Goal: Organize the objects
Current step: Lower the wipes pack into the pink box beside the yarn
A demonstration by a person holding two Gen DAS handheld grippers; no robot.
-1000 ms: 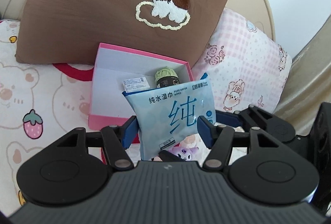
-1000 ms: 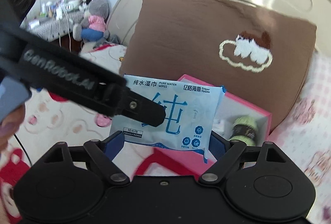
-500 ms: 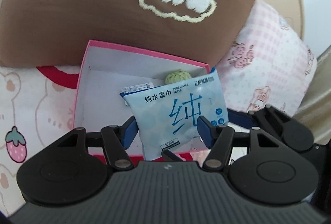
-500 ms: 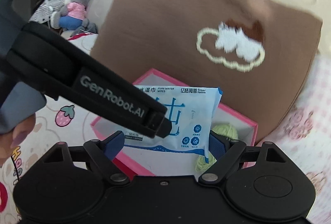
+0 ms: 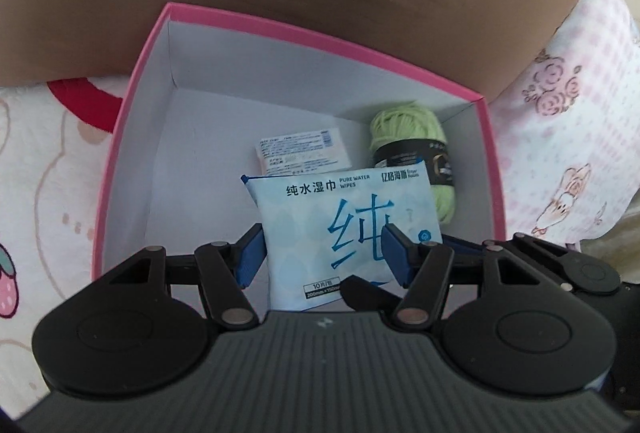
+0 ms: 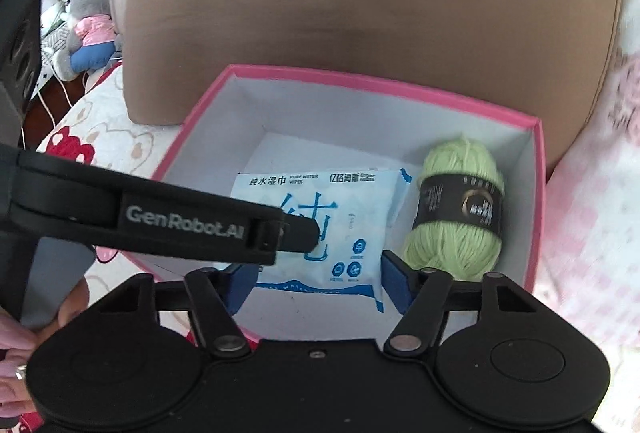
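Now gripped by the left gripper [image 5: 322, 253], jaws clamped across the wipes pack [image 5: 344, 221] over the pink box [image 5: 132, 105]; right gripper [image 6: 316, 279] closing around the pack's lower edge, contact unclear; green yarn [image 6: 460, 209] just right, inside.

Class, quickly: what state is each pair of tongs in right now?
Left tongs: closed on the wipes pack.
Right tongs: closing around it; contact unclear.

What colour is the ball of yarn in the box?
Pale green yarn with a black paper band; clearest in the right wrist view.
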